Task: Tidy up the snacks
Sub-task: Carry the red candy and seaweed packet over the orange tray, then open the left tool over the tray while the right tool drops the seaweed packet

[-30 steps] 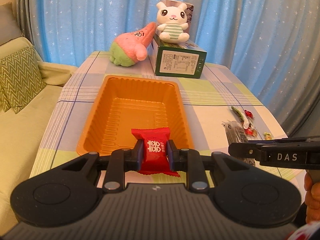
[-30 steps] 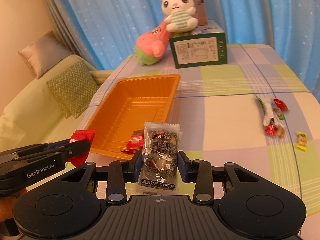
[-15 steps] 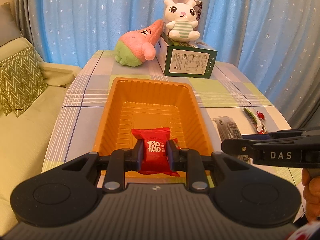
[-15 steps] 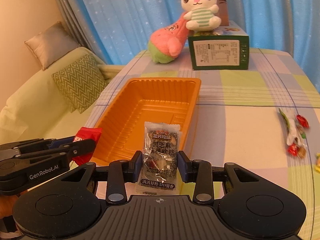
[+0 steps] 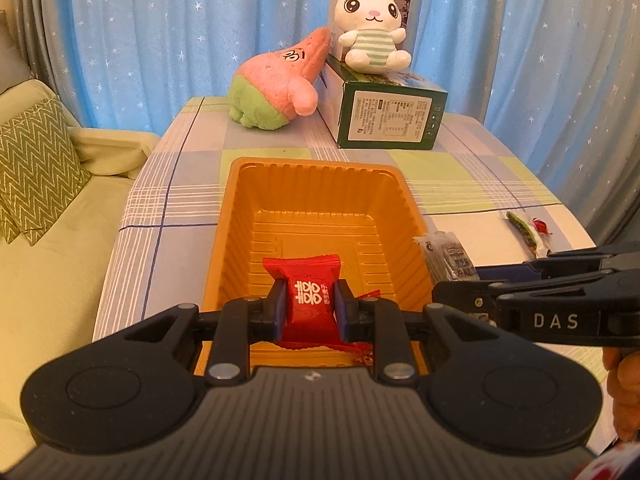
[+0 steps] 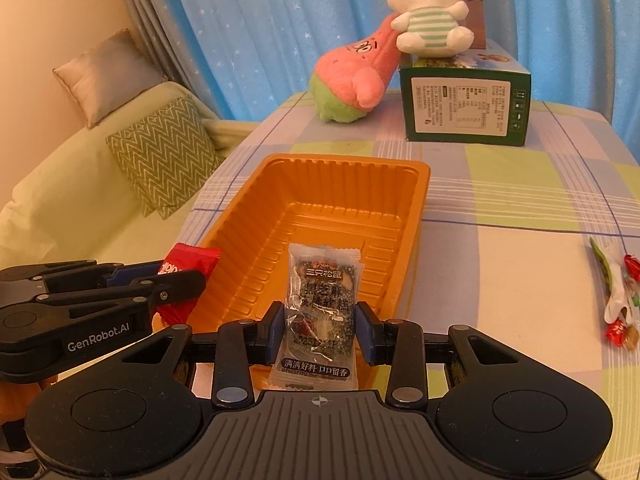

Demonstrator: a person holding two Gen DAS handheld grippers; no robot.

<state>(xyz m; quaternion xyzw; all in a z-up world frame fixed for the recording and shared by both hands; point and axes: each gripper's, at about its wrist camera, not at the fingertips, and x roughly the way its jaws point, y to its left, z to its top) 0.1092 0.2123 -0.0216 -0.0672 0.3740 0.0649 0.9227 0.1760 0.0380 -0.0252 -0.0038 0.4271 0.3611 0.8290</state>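
Observation:
My left gripper (image 5: 310, 310) is shut on a red candy packet (image 5: 306, 292) and holds it over the near end of the orange tray (image 5: 316, 184). Another red wrapper (image 5: 366, 296) lies in the tray's near end beside it. My right gripper (image 6: 319, 330) is shut on a clear packet with dark sesame snack (image 6: 320, 308), held over the near right part of the orange tray (image 6: 344, 168). The left gripper and its red packet (image 6: 188, 260) show at the left of the right wrist view. The dark packet (image 5: 450, 258) shows in the left wrist view.
Loose wrapped candies (image 6: 618, 296) lie on the checked tablecloth at the right, also in the left wrist view (image 5: 528, 228). A green box (image 5: 386, 120), a white bunny plush (image 5: 370, 28) and a pink-green plush (image 5: 280, 88) stand at the back. A sofa with cushions (image 5: 32, 168) is left.
Both grippers have moved forward over the tray with their packets still held. The tray and back objects now appear closer.

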